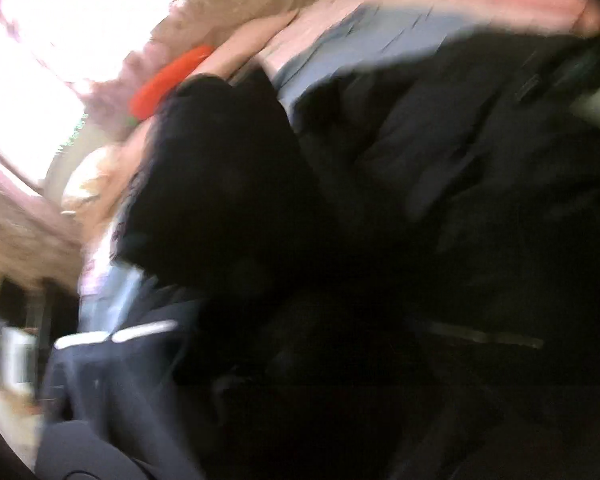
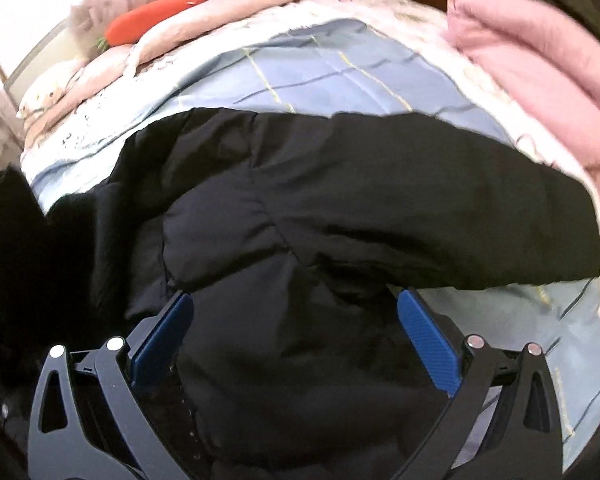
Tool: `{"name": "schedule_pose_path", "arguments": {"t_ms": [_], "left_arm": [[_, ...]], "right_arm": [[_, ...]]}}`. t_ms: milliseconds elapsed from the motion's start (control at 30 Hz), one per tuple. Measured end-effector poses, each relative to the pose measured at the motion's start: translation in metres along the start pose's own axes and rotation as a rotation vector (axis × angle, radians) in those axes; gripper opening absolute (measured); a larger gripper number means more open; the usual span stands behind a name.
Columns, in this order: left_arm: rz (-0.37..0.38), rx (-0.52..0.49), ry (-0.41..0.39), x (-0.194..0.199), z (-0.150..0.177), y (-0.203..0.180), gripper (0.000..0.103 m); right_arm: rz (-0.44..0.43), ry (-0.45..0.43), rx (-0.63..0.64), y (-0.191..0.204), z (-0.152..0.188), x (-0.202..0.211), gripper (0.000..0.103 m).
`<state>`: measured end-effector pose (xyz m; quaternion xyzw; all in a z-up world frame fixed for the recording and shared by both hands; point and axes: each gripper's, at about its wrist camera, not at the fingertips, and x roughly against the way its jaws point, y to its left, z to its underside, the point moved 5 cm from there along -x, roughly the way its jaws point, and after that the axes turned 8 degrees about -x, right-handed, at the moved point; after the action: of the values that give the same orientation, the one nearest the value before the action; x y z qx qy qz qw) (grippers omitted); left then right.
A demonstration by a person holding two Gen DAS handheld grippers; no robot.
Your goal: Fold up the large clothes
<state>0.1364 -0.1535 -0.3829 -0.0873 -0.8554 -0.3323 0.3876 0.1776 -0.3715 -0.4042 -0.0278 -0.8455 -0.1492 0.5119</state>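
A large black padded jacket [image 2: 340, 208] lies across a light blue quilted bedspread [image 2: 320, 76] on a bed. My right gripper [image 2: 296, 308] is open, its blue pads [image 2: 428, 340] standing wide on either side of a bulge of the jacket, just above or on it. The left wrist view is heavily blurred. It shows the black jacket [image 1: 420, 200] filling most of the frame, with a dark fold close to the lens. The left gripper's fingers cannot be made out in that blur.
A folded pink blanket [image 2: 540, 72] lies at the bed's far right. An orange carrot-shaped toy [image 2: 156, 16] and beige pillows [image 2: 204, 24] sit at the bed's far left, below a bright window [image 1: 60, 60]. Dark furniture stands at the left.
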Motion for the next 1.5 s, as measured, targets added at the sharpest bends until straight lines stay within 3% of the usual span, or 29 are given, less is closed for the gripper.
{"name": "schedule_pose_path", "arguments": {"t_ms": [67,167,233,333,433,600,700,833,933,1033,1133,1167,1300,1400,1500], "left_arm": [[0.071,-0.018,-0.085,0.027,-0.012,0.003,0.101],[0.101,0.015,-0.118,0.049,-0.019,0.024,0.101],[0.147,0.152,-0.111,0.057,-0.012,0.057,0.101],[0.14,0.364,-0.097,0.055,0.002,0.114,0.101],[0.058,0.587,-0.049,0.051,0.041,0.183,0.101],[-0.103,0.769,0.104,0.031,0.12,0.241,0.101],[-0.108,0.844,0.186,0.004,0.173,0.247,0.101],[-0.044,0.888,0.257,-0.043,0.209,0.225,0.101],[0.029,0.953,0.25,-0.063,0.223,0.197,0.101],[0.117,1.125,0.209,-0.076,0.249,0.19,0.101],[0.121,1.094,0.218,-0.079,0.248,0.189,0.101],[0.119,1.08,0.224,-0.078,0.247,0.188,0.101],[0.114,1.044,0.227,-0.077,0.241,0.185,0.101],[0.086,1.026,0.221,-0.076,0.237,0.183,0.101],[0.037,0.987,0.212,-0.073,0.229,0.178,0.101]], "right_arm": [[-0.025,0.012,0.012,0.011,-0.004,-0.003,0.102],[-0.045,0.018,0.049,0.034,-0.008,-0.002,0.102],[-0.063,0.011,0.07,0.05,-0.013,0.002,0.102],[-0.097,0.004,0.111,0.08,-0.018,0.007,0.102],[-0.119,0.008,0.149,0.113,-0.015,0.011,0.102],[-0.172,0.0,0.185,0.167,-0.001,0.024,0.102],[-0.209,0.004,0.205,0.198,0.01,0.031,0.102],[-0.3,-0.036,0.194,0.239,0.024,0.052,0.102],[-0.381,-0.039,0.204,0.277,0.044,0.058,0.102],[-0.419,0.011,0.234,0.309,0.072,0.039,0.102],[-0.293,0.05,0.22,0.307,0.087,0.001,0.102],[-0.229,0.046,0.211,0.295,0.087,-0.011,0.102],[-0.117,-0.014,0.258,0.256,0.084,-0.028,0.102],[-0.08,-0.046,0.274,0.221,0.078,-0.038,0.102],[-0.15,0.001,0.198,0.183,0.079,-0.058,0.102]]}}
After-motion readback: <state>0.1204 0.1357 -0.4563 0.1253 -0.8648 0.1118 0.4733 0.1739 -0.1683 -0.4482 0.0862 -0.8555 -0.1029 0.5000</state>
